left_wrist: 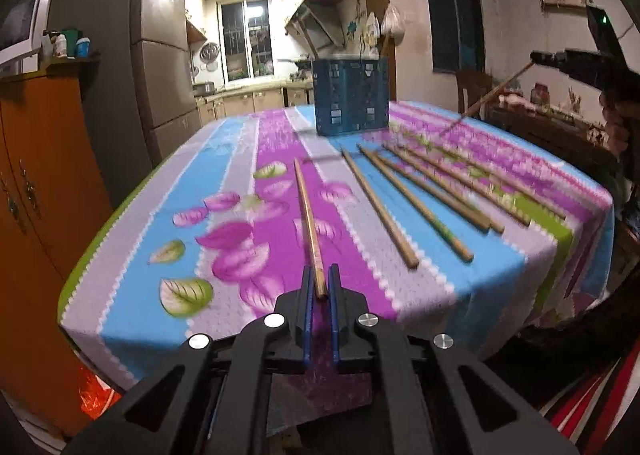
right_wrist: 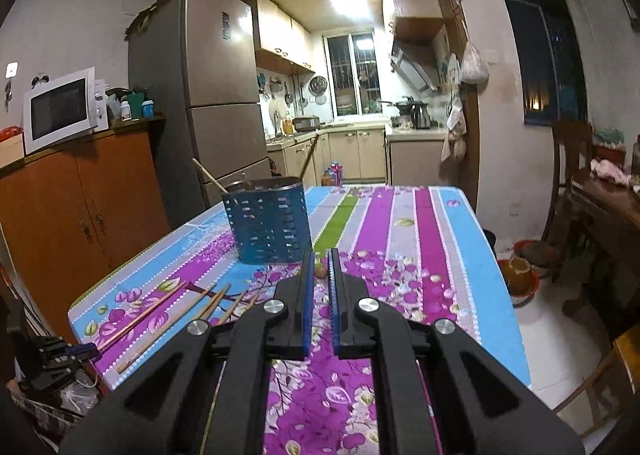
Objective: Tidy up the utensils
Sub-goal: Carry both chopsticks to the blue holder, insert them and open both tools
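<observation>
Jaws of the left gripper (left_wrist: 320, 283) clamp one chopstick (left_wrist: 307, 215) by its near end at the surface's near edge, the right gripper (right_wrist: 320, 267) pinching another, both apparently bound for the holder (right_wrist: 267, 221).

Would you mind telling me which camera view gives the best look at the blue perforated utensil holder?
The right wrist view shows the utensil holder best: it is sharp, its perforated wall and open rim are clear, and chopsticks lean out of it. The left wrist view shows the same holder farther off and blurred, only its side wall, nothing inside.
</observation>
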Action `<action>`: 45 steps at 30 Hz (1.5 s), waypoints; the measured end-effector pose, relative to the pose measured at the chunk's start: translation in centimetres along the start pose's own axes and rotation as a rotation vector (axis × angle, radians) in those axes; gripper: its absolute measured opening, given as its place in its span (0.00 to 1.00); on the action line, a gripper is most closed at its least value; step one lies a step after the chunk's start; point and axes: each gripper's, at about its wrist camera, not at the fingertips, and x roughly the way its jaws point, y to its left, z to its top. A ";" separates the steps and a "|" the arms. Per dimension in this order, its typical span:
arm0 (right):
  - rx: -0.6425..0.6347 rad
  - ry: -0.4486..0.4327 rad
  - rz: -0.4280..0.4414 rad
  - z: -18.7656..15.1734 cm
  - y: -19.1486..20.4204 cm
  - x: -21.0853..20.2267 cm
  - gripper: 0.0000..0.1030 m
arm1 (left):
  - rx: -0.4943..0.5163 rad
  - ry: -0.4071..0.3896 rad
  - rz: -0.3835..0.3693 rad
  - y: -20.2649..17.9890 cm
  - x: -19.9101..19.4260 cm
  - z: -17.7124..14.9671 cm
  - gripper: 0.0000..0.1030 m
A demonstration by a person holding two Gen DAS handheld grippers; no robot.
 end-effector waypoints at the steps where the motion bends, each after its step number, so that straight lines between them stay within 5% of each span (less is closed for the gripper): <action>1: -0.010 -0.001 0.004 0.2 0.3 0.1 0.05 | -0.004 -0.018 -0.006 0.2 -0.4 0.6 0.08; 27: -0.218 -0.066 0.019 7.1 5.9 1.3 0.05 | -0.035 -0.228 -0.128 4.2 -2.0 20.0 0.07; 45: -0.211 -0.051 0.101 9.5 7.5 2.8 0.05 | -0.010 -0.298 -0.228 1.0 -2.1 25.8 0.07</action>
